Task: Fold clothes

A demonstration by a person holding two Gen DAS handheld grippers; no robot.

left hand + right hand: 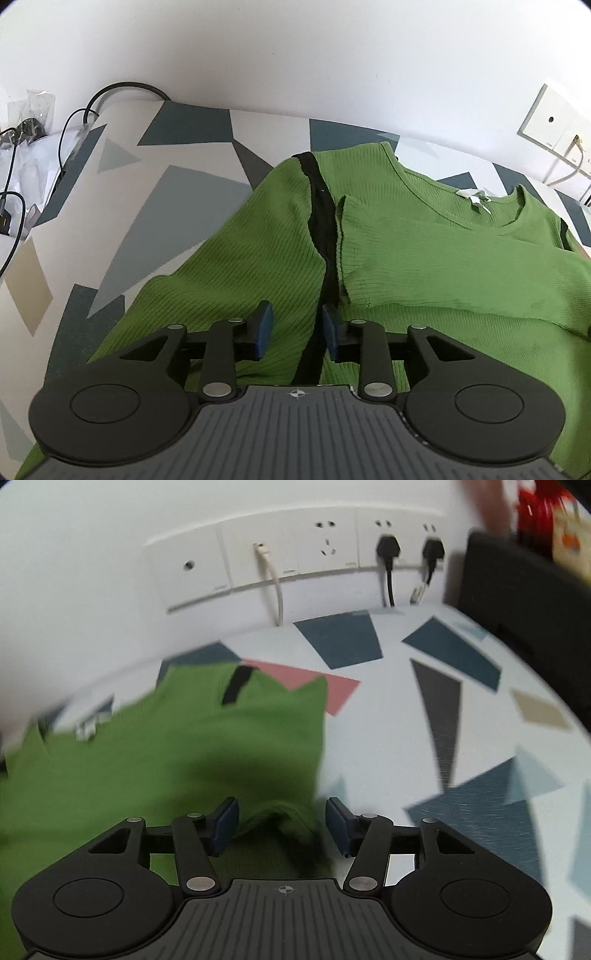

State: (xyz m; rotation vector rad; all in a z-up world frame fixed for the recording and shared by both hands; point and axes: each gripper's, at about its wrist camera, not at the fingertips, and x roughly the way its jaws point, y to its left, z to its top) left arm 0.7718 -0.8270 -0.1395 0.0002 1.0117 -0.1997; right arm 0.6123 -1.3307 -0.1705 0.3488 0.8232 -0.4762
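A green ribbed top with black side stripes lies on the patterned table, neckline and white label toward the wall. One sleeve is folded across the chest. My left gripper hovers open over the top's left part, its blue pads either side of the black stripe. In the blurred right wrist view the same green top fills the left half. My right gripper is open at the top's right edge, with a raised bunch of green fabric between its pads; no grip shows.
The table carries a white cloth with grey, blue, pink and beige shapes. Wall sockets with plugged cables sit behind it. A black object stands at the far right. Cables and plastic bags lie off the table's left edge.
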